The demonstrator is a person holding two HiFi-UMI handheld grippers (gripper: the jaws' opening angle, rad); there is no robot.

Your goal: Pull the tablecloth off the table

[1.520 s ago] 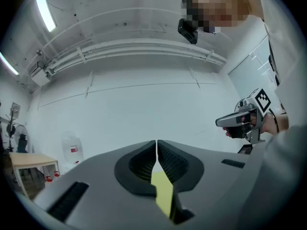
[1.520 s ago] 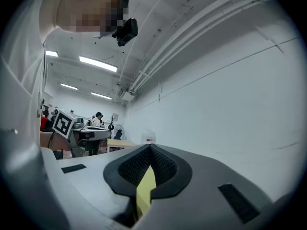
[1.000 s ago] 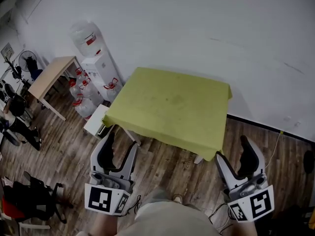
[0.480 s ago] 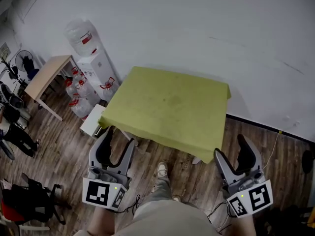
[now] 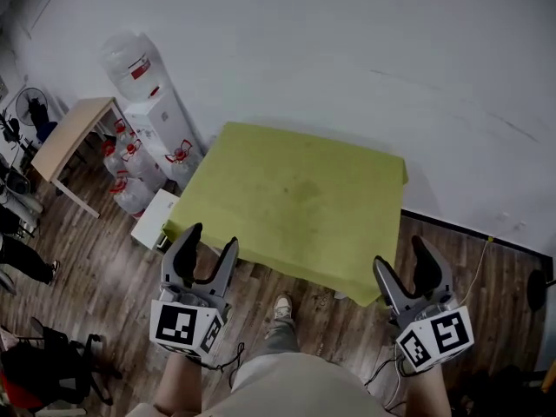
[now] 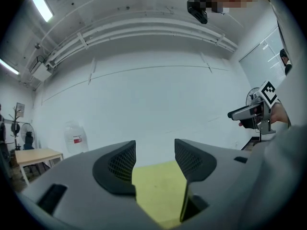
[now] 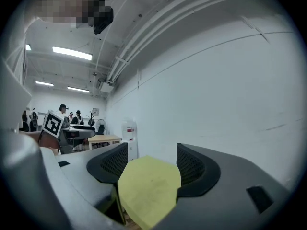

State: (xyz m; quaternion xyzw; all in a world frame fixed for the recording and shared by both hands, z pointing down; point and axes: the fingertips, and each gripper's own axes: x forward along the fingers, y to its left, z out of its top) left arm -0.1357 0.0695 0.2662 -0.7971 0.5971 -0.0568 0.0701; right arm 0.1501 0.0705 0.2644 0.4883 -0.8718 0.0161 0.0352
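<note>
Left tongs (image 5: 212, 237) and right tongs (image 5: 400, 254) are spread apart and empty, just short of the green tablecloth (image 5: 295, 194).
The cloth lies flat and hides the surface under it, with its near edge hanging down. It looks thin, soft and light, so it should slide and bunch up easily. The hanging edge by each near corner seems the best place to pinch.
</note>
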